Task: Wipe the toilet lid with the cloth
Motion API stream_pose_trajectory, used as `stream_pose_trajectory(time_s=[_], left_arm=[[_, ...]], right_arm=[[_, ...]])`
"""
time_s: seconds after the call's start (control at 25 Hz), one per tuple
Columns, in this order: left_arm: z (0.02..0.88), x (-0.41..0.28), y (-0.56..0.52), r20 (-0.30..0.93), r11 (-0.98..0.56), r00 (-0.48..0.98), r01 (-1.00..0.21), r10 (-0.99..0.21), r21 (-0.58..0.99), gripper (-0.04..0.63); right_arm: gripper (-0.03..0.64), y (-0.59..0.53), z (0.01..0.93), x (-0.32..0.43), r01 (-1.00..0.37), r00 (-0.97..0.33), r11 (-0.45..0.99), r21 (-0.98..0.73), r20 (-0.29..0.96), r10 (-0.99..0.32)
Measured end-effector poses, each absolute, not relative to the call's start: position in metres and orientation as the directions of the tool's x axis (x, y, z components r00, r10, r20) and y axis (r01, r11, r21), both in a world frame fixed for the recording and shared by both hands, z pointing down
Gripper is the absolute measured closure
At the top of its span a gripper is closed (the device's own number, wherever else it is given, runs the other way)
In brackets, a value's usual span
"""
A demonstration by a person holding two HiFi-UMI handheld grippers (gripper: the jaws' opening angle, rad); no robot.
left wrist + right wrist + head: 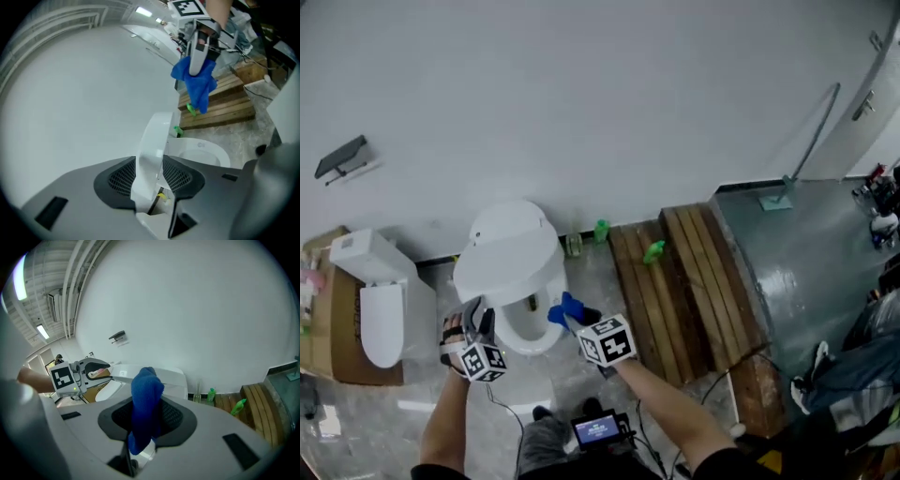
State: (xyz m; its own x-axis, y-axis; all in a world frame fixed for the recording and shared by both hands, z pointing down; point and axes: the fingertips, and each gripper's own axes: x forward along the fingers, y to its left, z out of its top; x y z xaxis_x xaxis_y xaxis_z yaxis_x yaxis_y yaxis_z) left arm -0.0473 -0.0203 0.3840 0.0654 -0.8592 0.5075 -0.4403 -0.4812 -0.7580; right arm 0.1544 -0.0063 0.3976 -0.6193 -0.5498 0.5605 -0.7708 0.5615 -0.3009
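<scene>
On toilet lid (pixel 154 136) rim, L tongs (pixel 149 171): clamped on it.
R tongs (pixel 146 412), right of lid: pinching cloth (pixel 146 385).
Risk: my L grip slips, lid slams down.

Cloth (pixel 146 390) hanging end hidden behind right tool (pixel 143 420) body.

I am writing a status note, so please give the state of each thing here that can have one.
left gripper: shut on the toilet lid.
right gripper: shut on the cloth.
toilet lid: raised off the bowl, held at its edge.
cloth: bunched, hanging from the jaws.
toilet bowl: uncovered.
</scene>
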Motion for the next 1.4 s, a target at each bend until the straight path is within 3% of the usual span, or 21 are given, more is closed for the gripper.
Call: stream_pose_trajectory(time_s=[0.12, 0.36, 0.72, 0.96, 1.4], left_arm=[[0.37, -0.051, -0.035, 0.545, -0.465, 0.011, -0.536, -0.838, -0.704, 0.417], [0.34, -0.059, -0.071, 0.538, -0.441, -0.02, -0.546, -0.843, -0.712, 0.466], [0.258, -0.087, -0.189, 0.409, -0.397, 0.092, -0.499, -0.908, -0.77, 0.511], [0.231, -0.108, -0.265, 0.407, -0.445, 0.184, -0.452, -0.895, -0.773, 0.522], [0.212, -0.127, -0.357, 0.475, -0.537, 0.257, -0.501, -0.841, -0.679, 0.522]], right_arm=[[0.515, -0.014, 0.378, 0.151, -0.768, -0.62, 0.572, -0.29, 0.56, -0.549], [0.515, -0.041, 0.344, 0.131, -0.755, -0.63, 0.602, -0.26, 0.541, -0.557], [0.515, -0.135, 0.31, 0.076, -0.785, -0.598, 0.579, -0.221, 0.514, -0.615], [0.515, -0.205, 0.283, 0.041, -0.829, -0.547, 0.516, -0.213, 0.5, -0.672], [0.515, -0.273, 0.267, 0.007, -0.864, -0.486, 0.478, -0.158, 0.51, -0.71]])
